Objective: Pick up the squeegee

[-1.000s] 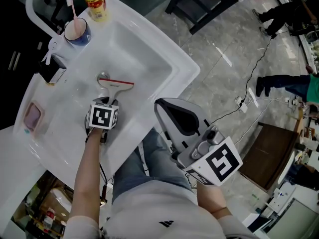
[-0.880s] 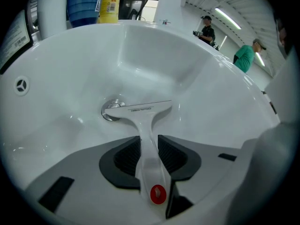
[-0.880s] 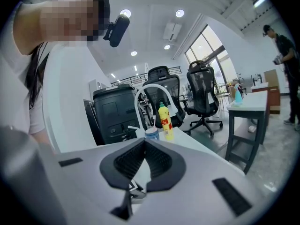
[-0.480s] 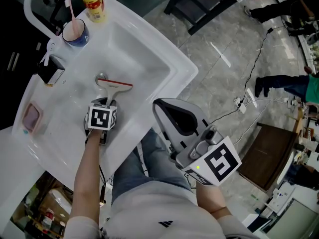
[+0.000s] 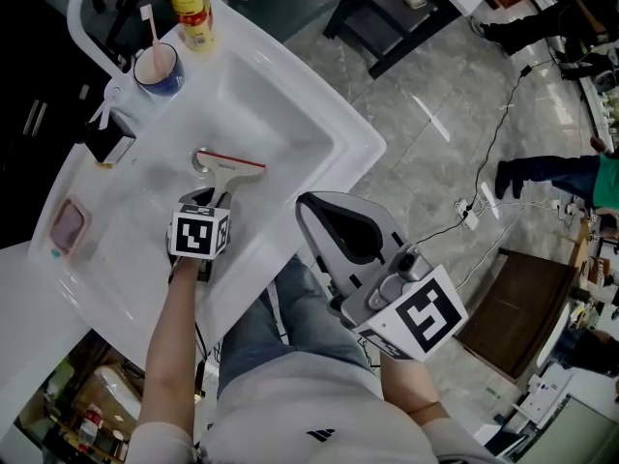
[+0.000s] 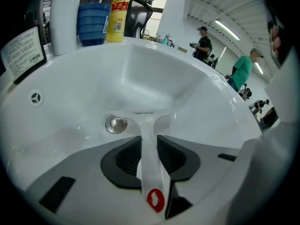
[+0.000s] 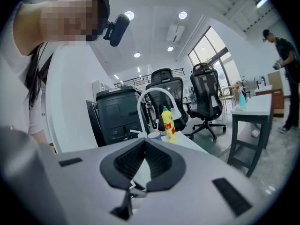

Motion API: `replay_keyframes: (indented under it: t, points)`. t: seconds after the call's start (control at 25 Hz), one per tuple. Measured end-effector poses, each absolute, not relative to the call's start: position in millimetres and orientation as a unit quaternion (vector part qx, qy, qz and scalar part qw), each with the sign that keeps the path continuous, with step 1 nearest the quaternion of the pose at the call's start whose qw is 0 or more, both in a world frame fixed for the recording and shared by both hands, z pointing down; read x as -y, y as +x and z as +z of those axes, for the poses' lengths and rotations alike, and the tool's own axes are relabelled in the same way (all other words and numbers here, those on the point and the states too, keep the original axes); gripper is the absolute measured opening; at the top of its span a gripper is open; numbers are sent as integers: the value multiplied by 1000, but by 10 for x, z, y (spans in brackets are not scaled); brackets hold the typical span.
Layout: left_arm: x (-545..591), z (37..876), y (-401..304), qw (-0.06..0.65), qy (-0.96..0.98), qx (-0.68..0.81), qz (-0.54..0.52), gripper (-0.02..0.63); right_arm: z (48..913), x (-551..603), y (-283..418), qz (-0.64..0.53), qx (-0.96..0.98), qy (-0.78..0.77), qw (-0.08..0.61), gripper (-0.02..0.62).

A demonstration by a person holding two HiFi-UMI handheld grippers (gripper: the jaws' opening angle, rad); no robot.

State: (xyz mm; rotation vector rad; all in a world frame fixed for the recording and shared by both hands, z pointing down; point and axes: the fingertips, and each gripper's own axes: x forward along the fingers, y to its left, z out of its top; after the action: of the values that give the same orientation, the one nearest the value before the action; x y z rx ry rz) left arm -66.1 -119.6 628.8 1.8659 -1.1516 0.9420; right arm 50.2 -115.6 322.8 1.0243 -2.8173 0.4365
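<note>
While clamping squeegee (image 5: 229, 165) handle in left gripper (image 6: 149, 142), jaws just closing: may pivot blade-down, slip into sink (image 5: 319, 95) if grip loose. Right gripper (image 7: 143, 144) closed, empty.

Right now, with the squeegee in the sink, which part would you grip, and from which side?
The squeegee's slim handle, from the sink's near side, coming down steeply. The handle is narrow, straight and points toward that side; the wide blade end sits farther in, beside the drain.

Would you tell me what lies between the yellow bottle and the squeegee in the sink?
Nothing: between the yellow bottle and the squeegee runs only bare white wall of the sink, as the head and left gripper views show.
</note>
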Motion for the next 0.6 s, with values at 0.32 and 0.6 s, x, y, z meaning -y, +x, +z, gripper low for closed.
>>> replay_keyframes:
  t: [0.32,0.6]
  points:
    - [1264,5991,-648,354,741,460,338,112,3133,1164,425,136,933,329,50,9]
    - [1282,5727,-650,343,751,469,313,112,3089,1153,334,132,938,318,49,9]
